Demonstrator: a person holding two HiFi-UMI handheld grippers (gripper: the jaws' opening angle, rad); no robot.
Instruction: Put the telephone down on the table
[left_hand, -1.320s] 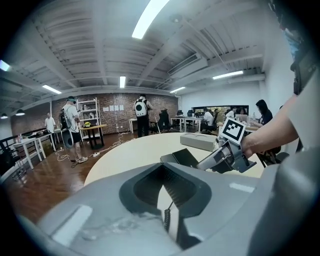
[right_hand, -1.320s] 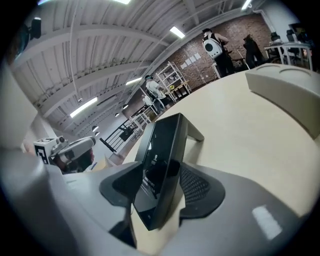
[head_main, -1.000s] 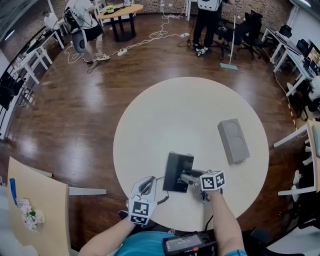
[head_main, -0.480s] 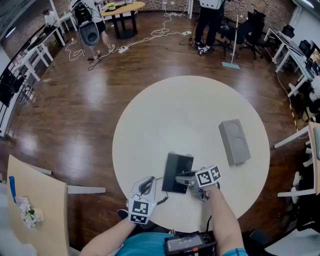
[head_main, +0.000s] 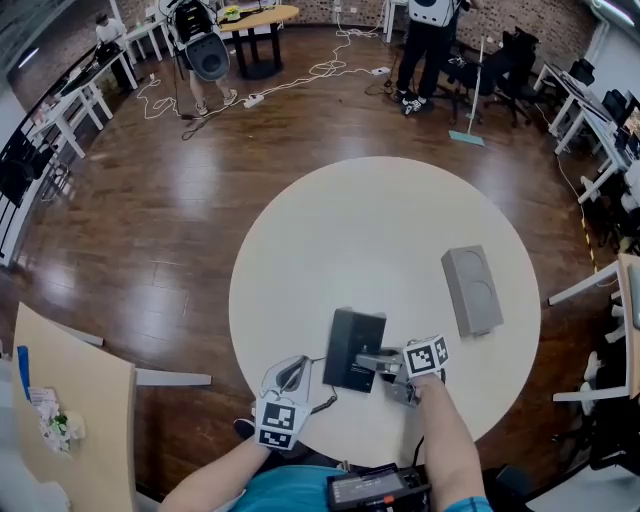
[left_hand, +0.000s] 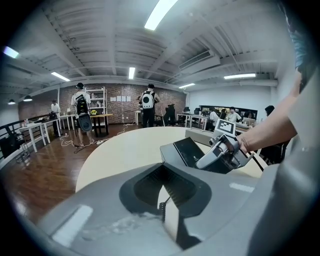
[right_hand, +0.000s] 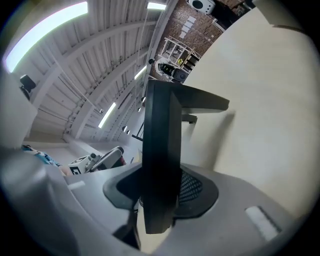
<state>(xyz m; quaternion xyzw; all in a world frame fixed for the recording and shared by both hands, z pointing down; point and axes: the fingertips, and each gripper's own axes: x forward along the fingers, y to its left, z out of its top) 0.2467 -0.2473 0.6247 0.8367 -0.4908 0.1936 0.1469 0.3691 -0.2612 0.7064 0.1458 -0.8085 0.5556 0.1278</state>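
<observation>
The black telephone (head_main: 355, 345) lies flat on the round cream table (head_main: 350, 230) near its front edge. My right gripper (head_main: 368, 360) reaches in from the right, and its jaws have just been closing on the telephone's right edge. In the right gripper view that dark edge (right_hand: 160, 150) fills the space between the jaws of the right gripper (right_hand: 160, 200). My left gripper (head_main: 295, 368) hovers at the table's front rim, left of the telephone. A thin coiled cord (left_hand: 162, 202) runs through the narrow gap of the left gripper (left_hand: 167, 200), and the telephone (left_hand: 192, 150) shows beyond it.
A grey rectangular box (head_main: 472, 290) lies on the table's right side. A wooden board (head_main: 75, 420) stands to the left of my seat. People, desks and floor cables (head_main: 300, 75) fill the far room.
My right gripper has rolled a little at the telephone's right edge. The telephone and left gripper have stayed put. A person with a backpack has walked right in the background.
</observation>
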